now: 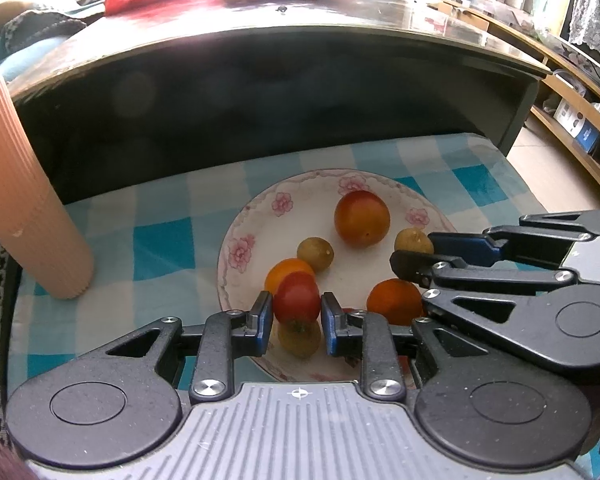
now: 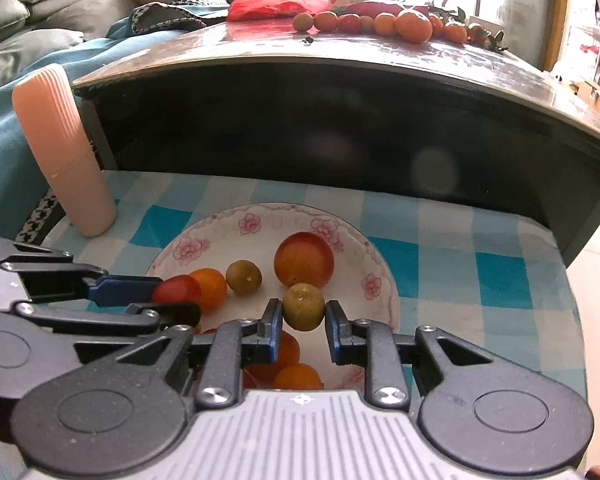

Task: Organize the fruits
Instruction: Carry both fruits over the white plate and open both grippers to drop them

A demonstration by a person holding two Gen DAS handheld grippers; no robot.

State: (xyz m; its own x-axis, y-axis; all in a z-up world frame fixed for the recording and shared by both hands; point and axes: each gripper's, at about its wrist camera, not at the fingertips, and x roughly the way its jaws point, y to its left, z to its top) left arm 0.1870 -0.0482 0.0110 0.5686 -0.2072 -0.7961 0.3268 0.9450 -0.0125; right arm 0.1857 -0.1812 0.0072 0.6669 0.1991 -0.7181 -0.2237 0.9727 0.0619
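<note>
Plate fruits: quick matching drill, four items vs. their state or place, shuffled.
Items:
1. red tomato
2. green citrus
3. big orange-red fruit
4. pink ribbed cylinder

States:
A. on the checked cloth, off the plate
B. between the right fingers
C. loose on the plate, far side
D. between the left fingers

Pairs: 1-D, 2-B, 3-C, 4-A

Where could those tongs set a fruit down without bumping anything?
The checked cloth is bare right of the floral plate, out to the edge. A smaller bare patch lies between the plate and the pink ribbed cylinder. The plate's near half is crowded with small fruits and both tongs.
</note>
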